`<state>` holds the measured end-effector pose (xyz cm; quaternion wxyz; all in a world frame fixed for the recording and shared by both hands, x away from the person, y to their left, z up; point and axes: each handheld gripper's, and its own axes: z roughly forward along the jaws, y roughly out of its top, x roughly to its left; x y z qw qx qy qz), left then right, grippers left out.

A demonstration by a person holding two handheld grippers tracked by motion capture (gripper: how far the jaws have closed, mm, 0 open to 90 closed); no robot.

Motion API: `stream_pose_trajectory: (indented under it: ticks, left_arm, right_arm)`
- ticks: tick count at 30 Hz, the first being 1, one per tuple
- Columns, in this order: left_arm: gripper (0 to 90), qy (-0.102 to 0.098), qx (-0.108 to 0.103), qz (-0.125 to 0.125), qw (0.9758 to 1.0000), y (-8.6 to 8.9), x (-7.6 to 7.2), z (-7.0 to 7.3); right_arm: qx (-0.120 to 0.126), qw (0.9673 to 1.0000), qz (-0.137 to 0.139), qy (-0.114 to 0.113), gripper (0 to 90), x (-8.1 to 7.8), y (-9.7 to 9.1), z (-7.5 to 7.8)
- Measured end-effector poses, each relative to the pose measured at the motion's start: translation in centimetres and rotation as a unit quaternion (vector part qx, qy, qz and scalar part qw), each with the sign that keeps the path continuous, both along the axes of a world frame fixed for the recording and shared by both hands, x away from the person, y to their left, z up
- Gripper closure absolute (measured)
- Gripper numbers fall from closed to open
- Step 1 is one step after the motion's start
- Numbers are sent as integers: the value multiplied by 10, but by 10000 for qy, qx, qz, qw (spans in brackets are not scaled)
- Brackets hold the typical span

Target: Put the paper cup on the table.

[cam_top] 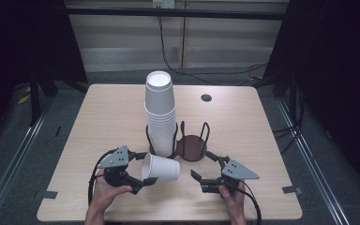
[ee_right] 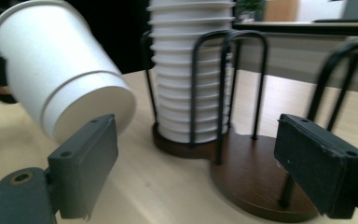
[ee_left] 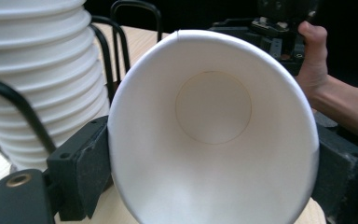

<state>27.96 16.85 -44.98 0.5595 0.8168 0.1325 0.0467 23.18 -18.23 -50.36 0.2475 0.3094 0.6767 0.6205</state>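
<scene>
- High view: left claw clamps a single white paper cup by its rim end, the cup lying on its side with its base pointing toward the right claw. Right claw stands wide, holding nothing, jaws apart and just short of the cup's base.
- Left gripper view: cup mouth faces straight back along the left claw; both pads press the rim from either side, and the rim looks round rather than crushed. The stack of cups rises to one side of that claw, well clear of the held cup.
- Right gripper view: the cup hangs tilted ahead of the right claw and toward its left jaw; ahead and between the jaws stands the cup holder, one wire bay filled by the stack, the other wooden disc bare.
- Judged step: handing the cup on, or turning it, so it can go into the bare bay.
- Advice: keep the left claw's squeeze light, since thin paper walls buckle easily near the rim.
- Advice: bring the right claw square onto the cup's base end, both pads meeting the wall together, before the left one lets go.
- Advice: rotate the cup clear of the wire loops; a snagged rim could tip the tall stack on the counter.
</scene>
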Motion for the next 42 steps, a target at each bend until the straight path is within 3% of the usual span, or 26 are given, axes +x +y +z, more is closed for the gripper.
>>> stream_pose_trajectory:
  ticks: [3,8,13,18,20,26,30,34,38,42]
  left_arm:
    - [129,5,130,61,9999,3,2,3]
    - [129,45,206,141,9997,9,3,7]
    - [129,73,334,248,9991,13,3,9]
    - [126,-12,575,371,9977,19,4,9]
    - [126,32,578,370,9976,22,4,8]
    - [125,86,847,539,9949,30,8,11]
    - [125,93,796,578,9951,36,10,16]
    - [125,141,1049,754,9915,42,17,19]
    - [125,172,1020,776,9916,46,21,24]
    - [125,129,1274,873,9879,52,29,36]
  right_arm:
    - [-19,9995,-288,-97,129,-1,0,-4]
    - [49,9989,-434,-178,123,0,0,-6]
    - [194,9984,-472,-258,124,-2,-3,-7]
    - [205,9985,-310,-397,128,-4,-4,-8]
    - [270,9983,-314,-411,128,-4,-5,-8]
    - [265,9981,-300,-461,128,-5,-5,-8]
    - [264,9981,-302,-462,129,-5,-5,-8]
    - [250,9982,-282,-464,129,-5,-4,-8]
    - [253,9981,-324,-461,130,-5,-5,-8]
    - [258,9981,-328,-457,130,-5,-5,-8]
